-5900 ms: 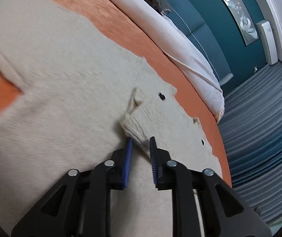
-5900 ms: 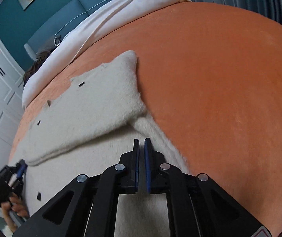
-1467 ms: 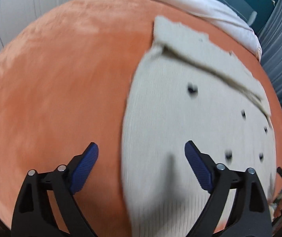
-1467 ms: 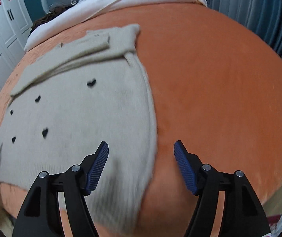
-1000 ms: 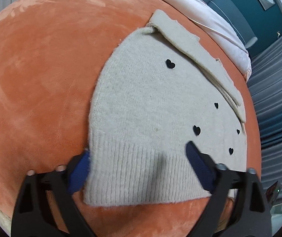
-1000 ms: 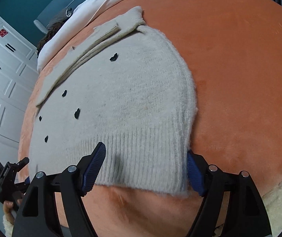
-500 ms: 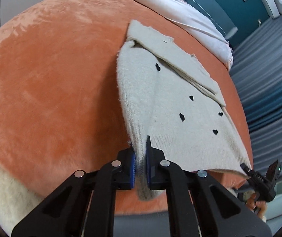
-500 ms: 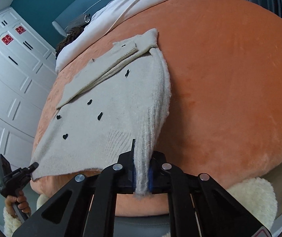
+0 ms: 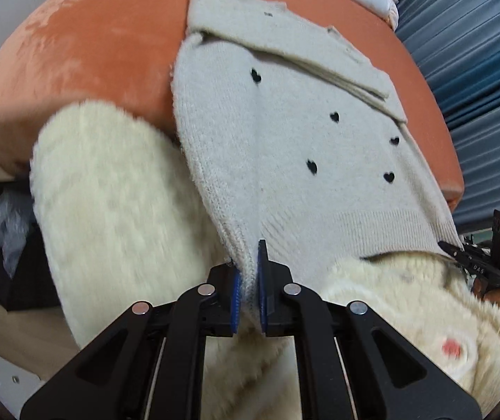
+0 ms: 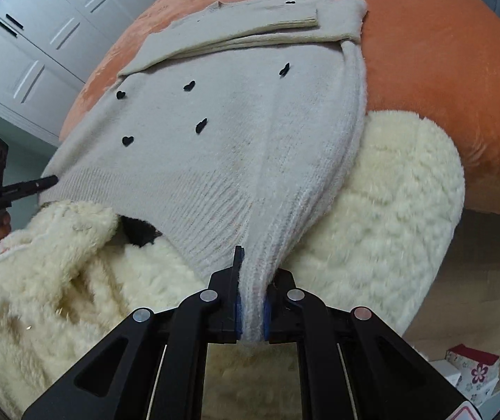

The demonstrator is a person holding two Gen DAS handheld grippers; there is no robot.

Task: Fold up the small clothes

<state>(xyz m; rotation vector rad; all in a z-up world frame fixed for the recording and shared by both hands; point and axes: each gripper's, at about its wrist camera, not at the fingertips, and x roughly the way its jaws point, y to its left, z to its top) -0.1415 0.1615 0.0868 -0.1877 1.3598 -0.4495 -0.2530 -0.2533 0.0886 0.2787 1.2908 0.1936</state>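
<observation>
A cream knitted sweater (image 9: 285,133) with small black hearts lies on the orange bed (image 9: 103,35), its sleeves folded across the top. Its ribbed hem is pulled off the bed's front edge and stretched taut. My left gripper (image 9: 248,280) is shut on one hem corner. My right gripper (image 10: 251,309) is shut on the other hem corner of the sweater (image 10: 236,112). Each gripper shows small in the other's view, the right gripper (image 9: 477,262) at the far right, the left gripper (image 10: 12,189) at the far left with a hand on it.
A person's fluffy cream garment (image 9: 117,217) fills the space below the hem in both views (image 10: 390,210). White cupboards (image 10: 40,35) stand left of the bed, blue curtains (image 9: 467,35) right. A flowered box (image 10: 470,371) sits on the wooden floor.
Both grippers shut on the hem corners, then pulled back and up from the bed. The hem now hangs off the bed's edge, and the fluffy garment has come into view beneath.
</observation>
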